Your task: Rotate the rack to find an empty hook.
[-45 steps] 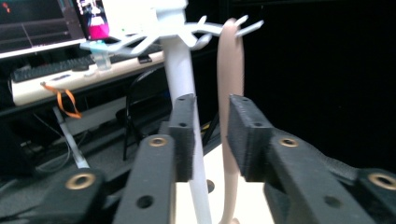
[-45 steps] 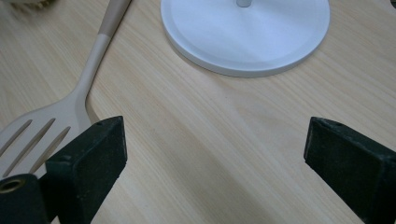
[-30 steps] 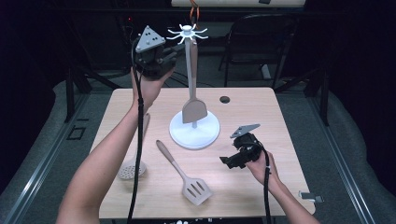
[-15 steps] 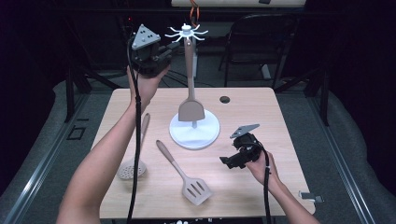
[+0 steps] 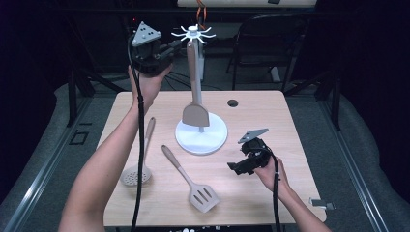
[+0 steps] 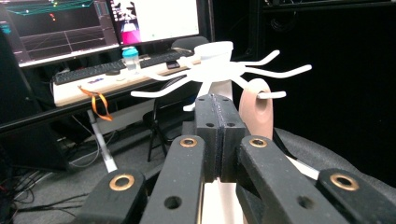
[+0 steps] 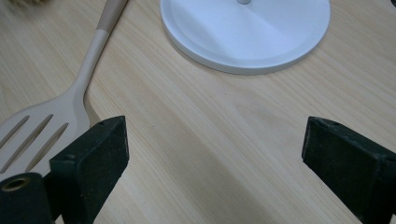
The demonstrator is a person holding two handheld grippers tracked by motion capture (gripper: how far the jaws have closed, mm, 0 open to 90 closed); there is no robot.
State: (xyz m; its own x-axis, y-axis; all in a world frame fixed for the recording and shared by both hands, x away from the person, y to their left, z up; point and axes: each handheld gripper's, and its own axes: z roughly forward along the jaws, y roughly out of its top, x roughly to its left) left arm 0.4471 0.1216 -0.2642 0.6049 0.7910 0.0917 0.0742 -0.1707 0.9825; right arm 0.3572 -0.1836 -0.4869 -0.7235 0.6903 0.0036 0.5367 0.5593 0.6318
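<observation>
Nearest the person, the slotted turner (image 5: 193, 184) lies flat on the wooden table (image 5: 270, 116), its handle running up and away toward the left, and to its left the perforated skimmer (image 5: 138, 166) lies with its handle pointing toward the far edge; neither has shifted since the earlier frames. On the right, the right gripper (image 5: 237, 167) rests low over the table in the person's right hand (image 5: 269, 174), in the same spot as a second ago, with its jaws standing wide apart and nothing between them; in the right gripper view (image 7: 212, 154) bare wood shows between the two black pads, the turner's slotted blade (image 7: 42, 126) lies at the left and the white base (image 7: 245, 32) of the stand sits ahead. Farther off, the utensil stand (image 5: 200, 135) stands at the table's middle, and a flat beige spatula (image 5: 195, 96) hangs down its pole with the blade just above the base. At the far, high end, the left gripper (image 5: 169, 48) is raised beside the stand's white hook crown (image 5: 193, 33), slightly higher and closer to it than in the earlier frames. In the left gripper view its jaws (image 6: 217, 135) are pressed together, and the spatula's handle loop (image 6: 256, 112) sits on a hook (image 6: 273, 94) just beyond them.
</observation>
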